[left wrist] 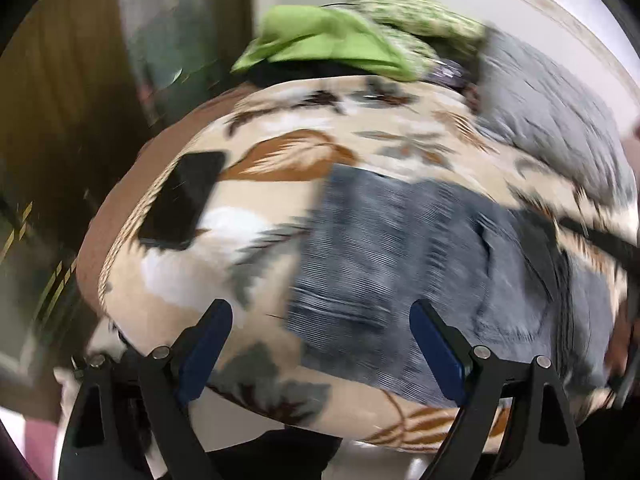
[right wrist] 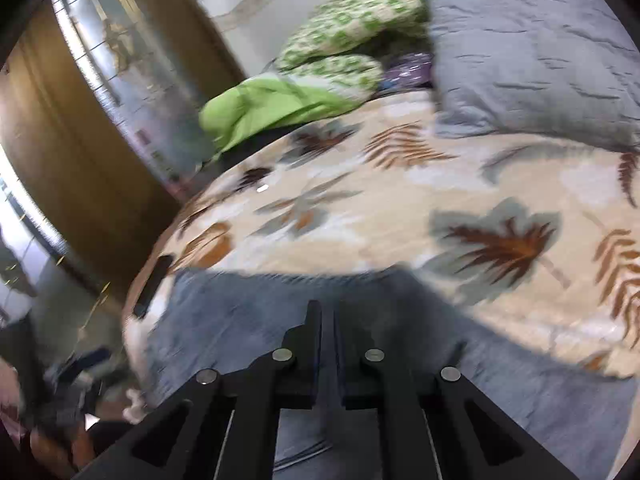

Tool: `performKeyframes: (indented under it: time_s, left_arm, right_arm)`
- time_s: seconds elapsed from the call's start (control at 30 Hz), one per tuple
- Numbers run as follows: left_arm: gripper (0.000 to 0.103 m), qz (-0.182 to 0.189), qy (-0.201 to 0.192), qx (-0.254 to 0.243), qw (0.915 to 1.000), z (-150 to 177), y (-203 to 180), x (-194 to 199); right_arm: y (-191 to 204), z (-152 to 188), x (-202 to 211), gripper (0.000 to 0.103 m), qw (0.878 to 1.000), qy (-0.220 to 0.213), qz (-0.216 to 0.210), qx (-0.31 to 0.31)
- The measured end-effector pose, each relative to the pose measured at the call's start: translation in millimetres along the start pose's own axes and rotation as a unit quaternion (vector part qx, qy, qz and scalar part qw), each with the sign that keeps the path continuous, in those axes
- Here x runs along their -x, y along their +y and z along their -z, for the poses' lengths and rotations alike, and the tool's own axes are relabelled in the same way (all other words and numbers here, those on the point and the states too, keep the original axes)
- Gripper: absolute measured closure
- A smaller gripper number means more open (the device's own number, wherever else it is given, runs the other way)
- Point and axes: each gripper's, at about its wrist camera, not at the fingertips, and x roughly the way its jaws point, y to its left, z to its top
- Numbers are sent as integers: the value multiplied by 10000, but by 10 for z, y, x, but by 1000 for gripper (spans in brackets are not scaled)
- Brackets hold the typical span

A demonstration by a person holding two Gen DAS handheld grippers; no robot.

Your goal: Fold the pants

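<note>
Blue denim pants (left wrist: pixel 400 264) lie on a leaf-patterned bed cover (left wrist: pixel 280 132), blurred by motion. My left gripper (left wrist: pixel 318 308) hangs open above the pants' left edge, its blue-padded fingers (left wrist: pixel 208 344) wide apart with nothing between them. In the right wrist view the pants (right wrist: pixel 240 320) fill the lower part, their far edge running across the cover (right wrist: pixel 400 208). My right gripper (right wrist: pixel 328 306) is shut, its fingers nearly touching, and denim appears pinched at the tips. The fabric under the fingers is hidden.
A black phone (left wrist: pixel 182 200) (right wrist: pixel 154 286) lies near the bed's left edge. Green cloths (left wrist: pixel 320 40) (right wrist: pixel 272 108) and a grey quilted pillow (left wrist: pixel 552 120) (right wrist: pixel 532 56) sit at the far side. A wooden door (right wrist: pixel 80 140) and the floor are to the left.
</note>
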Motion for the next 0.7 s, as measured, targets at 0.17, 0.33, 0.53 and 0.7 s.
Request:
performKeyframes:
  time_s: [0.17,0.33,0.53,0.7]
  left_arm:
    - [13,260,680,867,9936,-126,418,-293]
    - [13,520,932,1313,9856,-64,503,-395]
    - [13,838,1238,1273,9805,-22,338,-504]
    - [13,1006,1465,1487,9728,60,297,-562]
  right_arm:
    - [377,350,-82,95,9969,455,-626,127]
    - [609,727,-241,95,9926,962,-695,243]
    - [683,969,-324,94,9904,1205,-628,248]
    - [543,1029,-323,94,9878,1354,-763,-79]
